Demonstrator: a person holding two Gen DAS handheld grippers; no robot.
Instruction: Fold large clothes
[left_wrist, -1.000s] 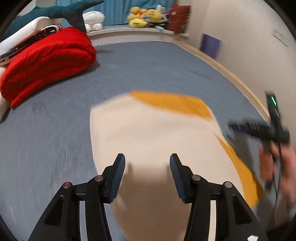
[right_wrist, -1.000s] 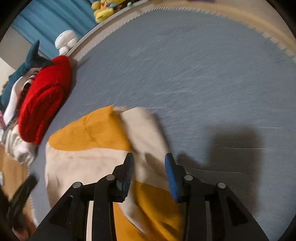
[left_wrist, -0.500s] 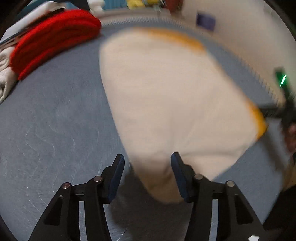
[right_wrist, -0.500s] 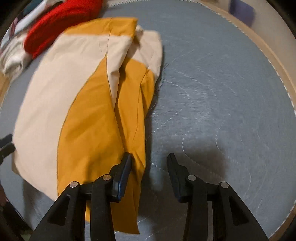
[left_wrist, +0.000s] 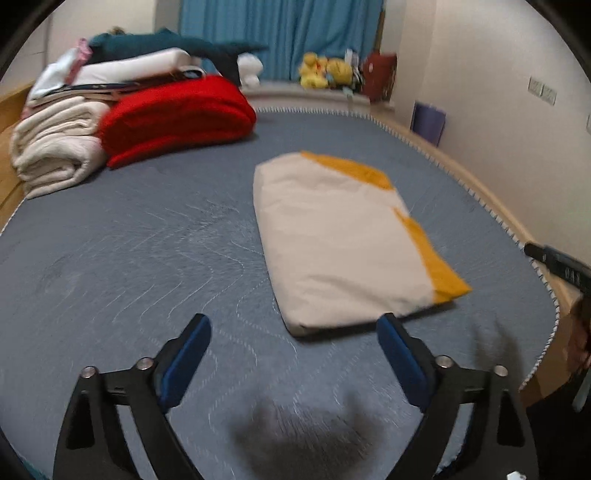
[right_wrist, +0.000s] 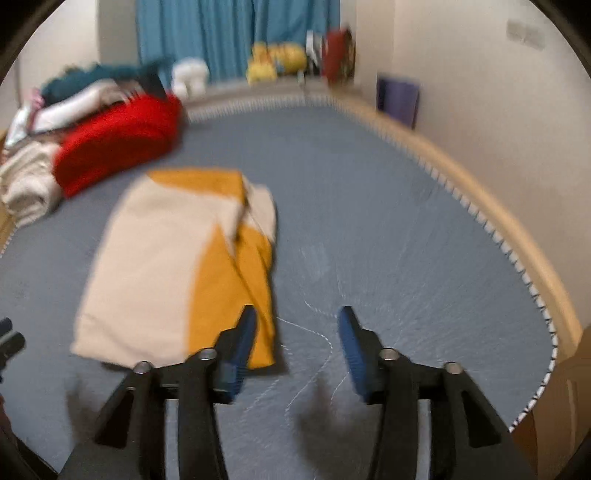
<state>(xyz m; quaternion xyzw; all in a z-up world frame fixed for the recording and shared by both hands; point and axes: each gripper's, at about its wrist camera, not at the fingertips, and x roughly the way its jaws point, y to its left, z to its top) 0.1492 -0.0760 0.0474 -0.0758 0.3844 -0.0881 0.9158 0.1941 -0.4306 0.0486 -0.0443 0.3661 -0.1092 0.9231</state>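
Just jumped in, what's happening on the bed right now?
A person with a gripper in each hand is folding clothes. The cream and orange garment lies folded flat on the grey bed. The left gripper and right gripper are opening with nothing between their fingers. A red folded blanket sits behind.

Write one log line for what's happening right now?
left gripper: opening, empty | right gripper: opening, empty | cream-and-yellow garment: folded, lying on grey bed

Cream garment (left_wrist: 340, 236) (orange panels along one side), folded flat on the blue-grey bed (left_wrist: 147, 236)
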